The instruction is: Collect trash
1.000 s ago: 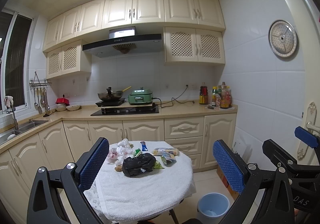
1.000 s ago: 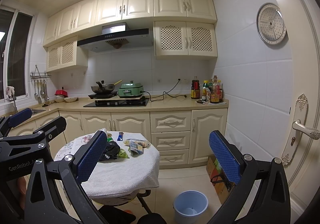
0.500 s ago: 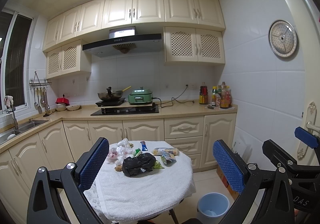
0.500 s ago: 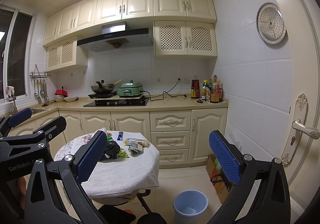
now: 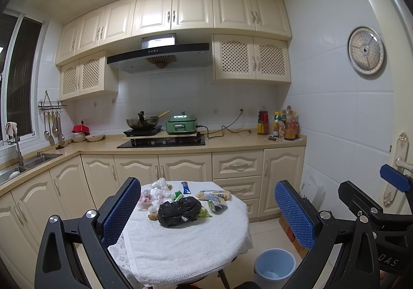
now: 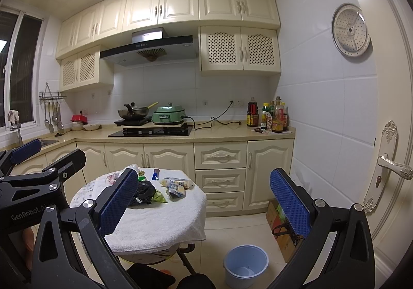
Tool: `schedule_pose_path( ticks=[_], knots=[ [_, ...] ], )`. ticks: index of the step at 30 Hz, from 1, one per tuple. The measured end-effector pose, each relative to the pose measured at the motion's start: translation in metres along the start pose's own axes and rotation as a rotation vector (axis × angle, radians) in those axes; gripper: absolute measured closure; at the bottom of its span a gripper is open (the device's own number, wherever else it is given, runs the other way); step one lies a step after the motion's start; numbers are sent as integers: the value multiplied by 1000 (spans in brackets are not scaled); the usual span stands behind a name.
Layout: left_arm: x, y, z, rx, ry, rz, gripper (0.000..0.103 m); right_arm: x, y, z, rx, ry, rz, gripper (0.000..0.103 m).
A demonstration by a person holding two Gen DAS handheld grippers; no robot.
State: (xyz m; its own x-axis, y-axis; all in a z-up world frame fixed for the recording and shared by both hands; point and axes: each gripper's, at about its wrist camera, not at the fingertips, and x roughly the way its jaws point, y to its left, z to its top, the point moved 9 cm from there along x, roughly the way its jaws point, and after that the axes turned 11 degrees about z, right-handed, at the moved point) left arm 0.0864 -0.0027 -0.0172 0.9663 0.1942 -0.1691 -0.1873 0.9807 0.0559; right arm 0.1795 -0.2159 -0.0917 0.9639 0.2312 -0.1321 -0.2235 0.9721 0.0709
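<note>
Level, both grippers — left gripper [image 5: 206,214], right gripper [image 6: 206,201] — jaws spread, empty.

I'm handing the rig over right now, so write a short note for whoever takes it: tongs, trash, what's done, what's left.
Left tongs: open, empty, held back from the table.
Right tongs: open, empty, likewise.
Trash sits on the round table: black bag in the middle, crumpled plastic at its left, blue wrapper behind, snack packets at its right.
Blue bin stands on the floor right of the table.
Done: no table trash collected yet.
Left: all of it into the bin.
</note>
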Motion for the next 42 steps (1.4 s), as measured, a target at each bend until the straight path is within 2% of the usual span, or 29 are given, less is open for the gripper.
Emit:
schedule_pose_path(
  ticks=[25,32,36,39,42],
  knots=[
    [10,-3,0,2,13,4,1,9,1,-4,15,24,12,0],
    [24,-2,-5,-24,-2,-10,1,25,-5,-11,34,39,18,0],
    [50,8,-17,-24,6,-26,1,51,-14,-24,62,67,32,0],
    [84,32,-35,-4,43,21,1,78,-23,-40,97,115,44,0],
    [132,62,-65,-5,157,65,1,108,-25,-58,119,173,69,0]
  ],
)
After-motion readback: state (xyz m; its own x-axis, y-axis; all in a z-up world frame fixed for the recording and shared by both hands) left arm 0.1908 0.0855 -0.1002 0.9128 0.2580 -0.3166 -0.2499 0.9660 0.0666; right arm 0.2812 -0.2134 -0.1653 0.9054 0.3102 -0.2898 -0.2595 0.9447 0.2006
